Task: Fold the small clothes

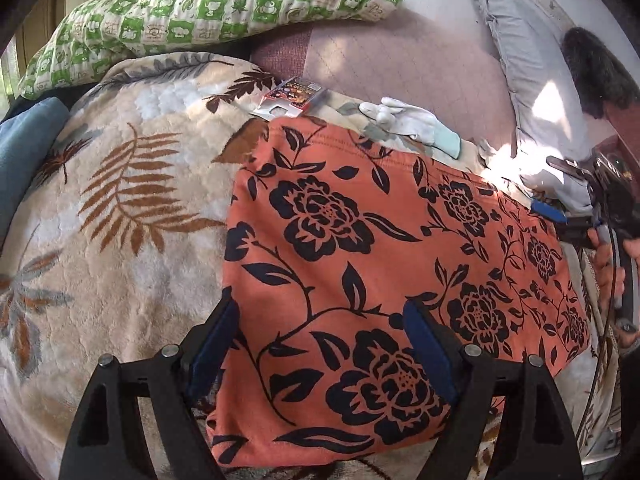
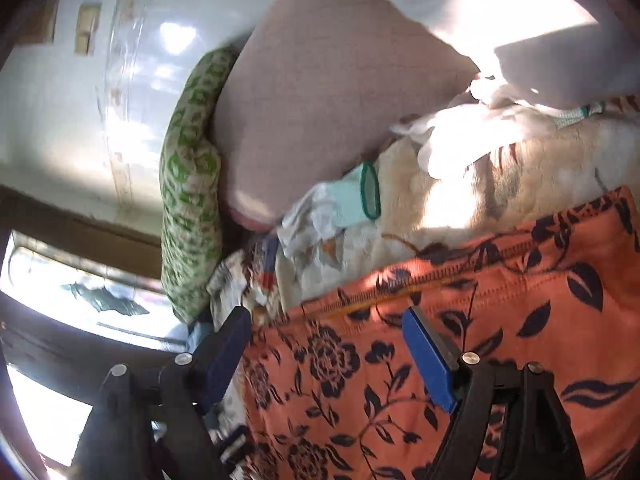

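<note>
The orange cloth [image 1: 360, 264] lies flat on the blanket [image 1: 120, 200], right under the left gripper [image 1: 320, 344] and stretching long toward the right gripper [image 2: 326, 354]. Both grippers are wide apart, holding nothing. The left one is nearer its end.

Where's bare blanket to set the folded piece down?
Free: leaf-print blanket left of the orange floral garment, bordered by the blue cloth and green pillow. Crowded: beyond the garment's far edge, with the card packet and white glove.
</note>
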{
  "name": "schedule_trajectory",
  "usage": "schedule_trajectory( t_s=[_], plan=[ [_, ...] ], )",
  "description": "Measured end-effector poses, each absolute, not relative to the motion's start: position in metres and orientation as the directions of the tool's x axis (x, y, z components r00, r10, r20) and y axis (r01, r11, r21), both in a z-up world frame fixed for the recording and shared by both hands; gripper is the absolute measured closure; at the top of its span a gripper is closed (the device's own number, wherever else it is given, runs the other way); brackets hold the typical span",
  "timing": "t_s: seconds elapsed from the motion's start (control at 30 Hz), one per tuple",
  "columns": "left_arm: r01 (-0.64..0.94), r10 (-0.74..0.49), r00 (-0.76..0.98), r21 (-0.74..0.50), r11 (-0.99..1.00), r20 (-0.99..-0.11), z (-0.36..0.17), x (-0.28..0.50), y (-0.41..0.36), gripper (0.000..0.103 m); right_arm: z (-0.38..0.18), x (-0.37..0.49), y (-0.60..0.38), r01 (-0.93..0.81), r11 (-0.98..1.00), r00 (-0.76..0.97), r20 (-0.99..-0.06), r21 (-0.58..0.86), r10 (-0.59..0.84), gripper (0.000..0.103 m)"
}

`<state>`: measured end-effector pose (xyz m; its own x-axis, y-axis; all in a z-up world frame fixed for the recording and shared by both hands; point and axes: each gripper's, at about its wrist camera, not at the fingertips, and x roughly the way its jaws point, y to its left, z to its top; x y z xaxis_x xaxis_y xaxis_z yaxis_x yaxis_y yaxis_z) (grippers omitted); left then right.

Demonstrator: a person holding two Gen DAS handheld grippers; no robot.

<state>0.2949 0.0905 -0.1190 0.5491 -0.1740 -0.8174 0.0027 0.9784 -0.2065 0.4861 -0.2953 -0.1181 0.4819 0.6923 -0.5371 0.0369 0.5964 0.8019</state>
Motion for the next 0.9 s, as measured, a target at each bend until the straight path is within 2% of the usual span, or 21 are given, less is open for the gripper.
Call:
schedule_trajectory(
  t_s=[0.13, 0.23, 0.37, 0.47, 0.63, 0.7, 0.8, 0.9],
  plan=[
    [-0.016, -0.167, 0.584, -0.217, 0.976, -0.795, -0.105, 0.284, 0.103, 0.019, -0.119, 0.424, -0.303, 0.014, 0.616, 0.485, -0.544, 0.788, 0.685, 0.022],
    [-0.067, -0.115, 0.610, -0.196, 0.978, -0.784, -0.101, 0.268, 0.122, 0.019, -0.106, 0.370, -0.335, 0.054, 0.681, 0.563, -0.585, 0.730, 0.584, 0.022],
    [-0.180, -0.163, 0.557, -0.311, 0.933, -0.814, -0.121, 0.249, 0.154, 0.019, -0.111, 0.293, -0.372, 0.153, 0.689, 0.598, -0.621, 0.709, 0.506, 0.022],
    [-0.178, -0.217, 0.529, -0.357, 0.917, -0.820, -0.130, 0.248, 0.161, 0.019, -0.122, 0.263, -0.395, 0.195, 0.707, 0.572, -0.664, 0.680, 0.481, 0.022],
    [-0.144, -0.277, 0.502, -0.395, 0.907, -0.819, -0.131, 0.275, 0.160, 0.019, -0.120, 0.293, -0.426, 0.184, 0.755, 0.552, -0.702, 0.630, 0.451, 0.022],
    [-0.096, -0.335, 0.495, -0.433, 0.896, -0.802, -0.132, 0.291, 0.154, 0.019, -0.131, 0.319, -0.431, 0.182, 0.740, 0.514, -0.704, 0.648, 0.490, 0.022],
    [-0.079, -0.355, 0.468, -0.438, 0.895, -0.809, -0.141, 0.315, 0.144, 0.019, -0.153, 0.350, -0.432, 0.214, 0.757, 0.466, -0.746, 0.618, 0.477, 0.022],
    [-0.095, -0.367, 0.439, -0.449, 0.889, -0.820, -0.158, 0.330, 0.141, 0.019, -0.169, 0.365, -0.426, 0.206, 0.723, 0.454, -0.719, 0.659, 0.526, 0.021]
  ],
)
